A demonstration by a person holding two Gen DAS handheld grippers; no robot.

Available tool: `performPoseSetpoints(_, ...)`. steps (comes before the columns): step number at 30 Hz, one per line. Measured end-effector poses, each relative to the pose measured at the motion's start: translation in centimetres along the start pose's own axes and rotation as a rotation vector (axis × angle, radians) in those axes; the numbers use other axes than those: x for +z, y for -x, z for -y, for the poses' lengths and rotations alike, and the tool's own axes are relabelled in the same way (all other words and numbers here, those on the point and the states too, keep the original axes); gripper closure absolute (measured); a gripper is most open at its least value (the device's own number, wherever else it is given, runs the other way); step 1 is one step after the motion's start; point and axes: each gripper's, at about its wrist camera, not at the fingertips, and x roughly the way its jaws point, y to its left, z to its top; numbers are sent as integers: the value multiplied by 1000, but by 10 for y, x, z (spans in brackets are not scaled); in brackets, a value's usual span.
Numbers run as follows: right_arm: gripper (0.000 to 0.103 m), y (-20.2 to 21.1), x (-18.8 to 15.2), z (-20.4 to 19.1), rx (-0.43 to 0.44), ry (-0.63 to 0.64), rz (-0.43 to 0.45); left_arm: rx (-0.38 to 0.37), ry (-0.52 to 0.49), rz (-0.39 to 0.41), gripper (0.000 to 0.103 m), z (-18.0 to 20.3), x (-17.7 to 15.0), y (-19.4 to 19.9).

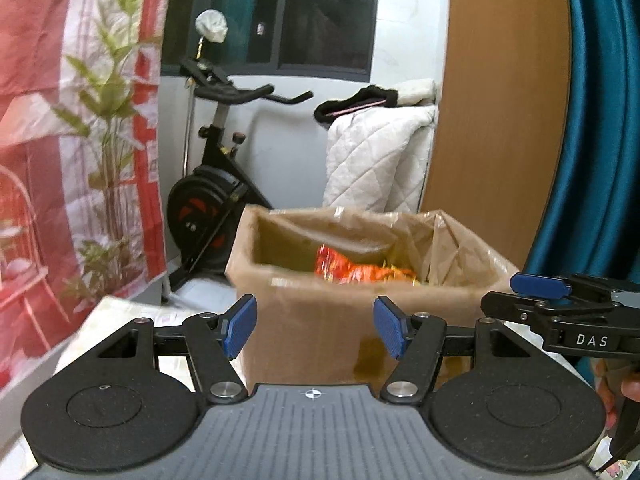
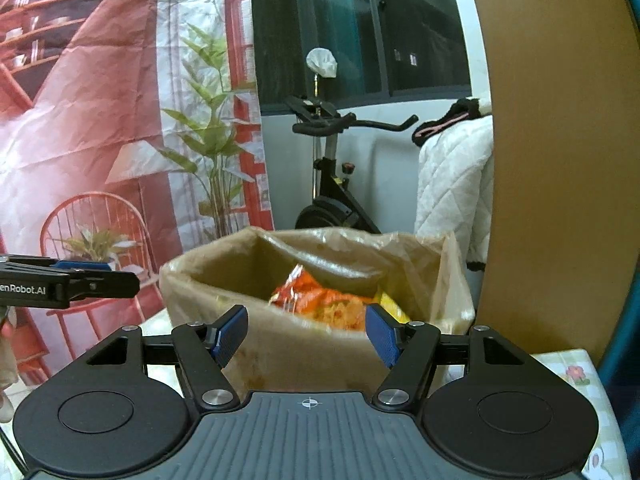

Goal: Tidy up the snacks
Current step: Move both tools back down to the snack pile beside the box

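Left wrist view: my left gripper (image 1: 316, 328) has its blue pads (image 1: 240, 326) spread apart with nothing between them, aimed at a brown cardboard box (image 1: 304, 328) just ahead on the table (image 1: 120, 312). The box is lined with clear plastic, and orange-red snack packets (image 1: 348, 270) lie inside it toward the right, blurred so that I can read no printing on them. At the right edge my right gripper (image 1: 532, 292) comes in side-on; its body carries the white letters "DAS", and from this angle I cannot tell how its jaws stand. Far behind the box stand a black exercise bike (image 1: 216, 184), a white quilted blanket (image 1: 376, 160), a wooden panel (image 1: 500, 100) and a teal curtain (image 1: 592, 120). A red printed backdrop (image 1: 60, 140) with a plant on it hangs at the left.

Right wrist view: the right gripper (image 2: 306, 334) shows blue pads (image 2: 382, 338) standing apart and empty, right in front of the same box (image 2: 304, 356). The snack packets (image 2: 320, 300) sit in the box, orange with a yellow one at the right. The left gripper (image 2: 96, 276) enters at the left, marked "enRobot.AI" with the start cut off. The tablecloth (image 2: 576, 376) at the near right bears a small flower print.
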Motion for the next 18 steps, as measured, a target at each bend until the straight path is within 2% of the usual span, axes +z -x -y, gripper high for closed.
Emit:
performPoseSetpoints(7, 41, 6, -37, -4, -6, -7, -71, 13, 19, -49, 36, -3, -30, 7)
performPoseSetpoints(18, 41, 5, -100, -10, -21, -23, -211, -22, 88, -180, 37, -16, -81, -1)
